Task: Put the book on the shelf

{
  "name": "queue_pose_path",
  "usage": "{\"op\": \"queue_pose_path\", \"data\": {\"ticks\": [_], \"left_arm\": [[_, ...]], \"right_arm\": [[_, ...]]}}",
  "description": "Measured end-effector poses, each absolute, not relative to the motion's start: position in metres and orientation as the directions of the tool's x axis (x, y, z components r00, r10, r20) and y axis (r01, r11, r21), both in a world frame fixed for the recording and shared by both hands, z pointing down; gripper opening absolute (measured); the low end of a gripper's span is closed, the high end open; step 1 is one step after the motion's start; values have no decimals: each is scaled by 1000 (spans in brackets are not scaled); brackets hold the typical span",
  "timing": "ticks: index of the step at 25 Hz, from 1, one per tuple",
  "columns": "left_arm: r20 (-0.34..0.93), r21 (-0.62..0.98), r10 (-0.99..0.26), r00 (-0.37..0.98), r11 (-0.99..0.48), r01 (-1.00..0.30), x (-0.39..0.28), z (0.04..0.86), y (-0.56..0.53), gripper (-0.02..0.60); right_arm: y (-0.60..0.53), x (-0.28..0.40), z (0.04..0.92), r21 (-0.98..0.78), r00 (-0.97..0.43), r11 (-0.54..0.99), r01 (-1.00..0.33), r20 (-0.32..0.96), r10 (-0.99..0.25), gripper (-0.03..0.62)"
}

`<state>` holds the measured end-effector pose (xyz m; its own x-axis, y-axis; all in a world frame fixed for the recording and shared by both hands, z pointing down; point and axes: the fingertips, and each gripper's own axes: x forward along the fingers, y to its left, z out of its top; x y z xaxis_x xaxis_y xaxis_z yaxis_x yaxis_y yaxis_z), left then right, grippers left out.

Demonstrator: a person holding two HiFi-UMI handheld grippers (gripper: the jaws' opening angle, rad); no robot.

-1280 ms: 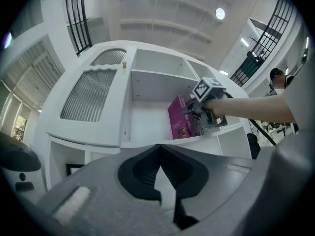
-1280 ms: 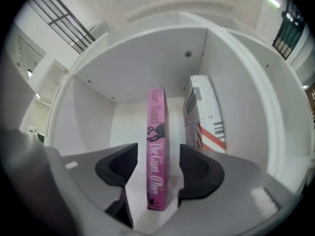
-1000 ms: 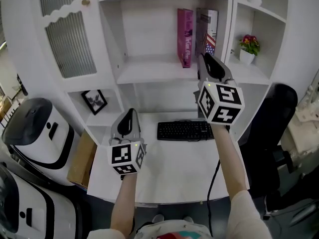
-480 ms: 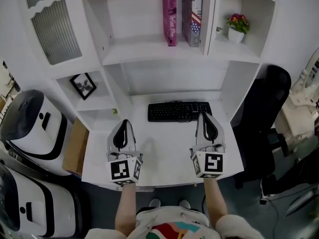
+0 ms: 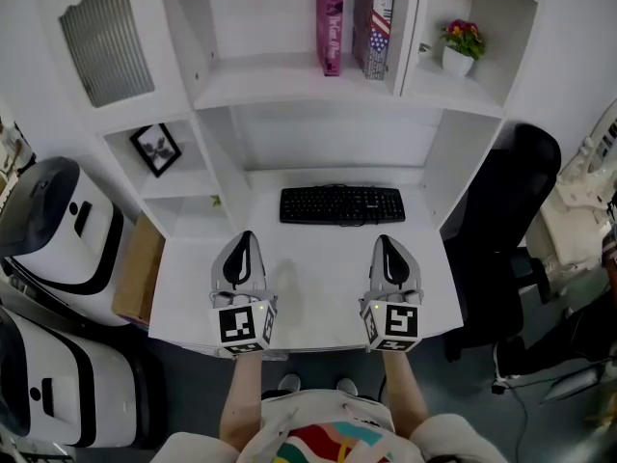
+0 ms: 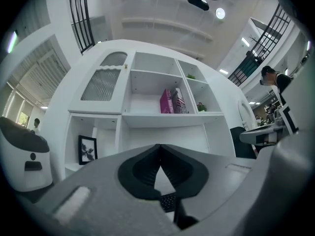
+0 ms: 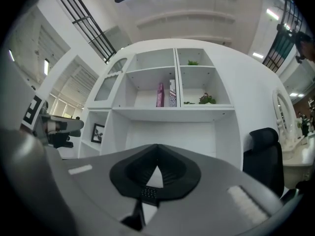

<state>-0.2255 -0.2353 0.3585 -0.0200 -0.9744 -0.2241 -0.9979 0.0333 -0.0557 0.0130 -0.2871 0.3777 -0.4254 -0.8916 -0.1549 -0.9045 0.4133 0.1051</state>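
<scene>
The grey book with a flag-patterned spine (image 5: 372,29) stands upright on the upper middle shelf of the white shelf unit (image 5: 289,87), touching or just beside a magenta hardback book (image 5: 330,22) on its left; the same 2 books show small in the left gripper view (image 6: 179,102) and the right gripper view (image 7: 173,93). Both tongs hang low over the front part of the white tabletop (image 5: 318,278), well apart from the shelf and from each other. The left tongs (image 5: 244,236) are closed, tips meeting with nothing between them (image 6: 158,146). The right tongs (image 5: 386,240) are likewise closed and empty (image 7: 157,146). A black keyboard (image 5: 342,204) lies on the tabletop beyond the 2 tongs, near the back wall. A red-flowered plant in a white pot (image 5: 460,46) sits in the right-hand compartment, a black-framed picture (image 5: 154,148) leans in a lower left one, and a black office chair (image 5: 511,210) stands to the right of the tabletop.
</scene>
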Motion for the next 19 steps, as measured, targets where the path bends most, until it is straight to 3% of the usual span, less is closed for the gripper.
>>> {"op": "queue_pose_path", "data": {"ticks": [19], "left_arm": [[-203,-48,-978,-42,53,-997,-230,358,-230,2]], "right_arm": [[-287,4,389,59,-448,444,-894,-112,-887,3]]}}
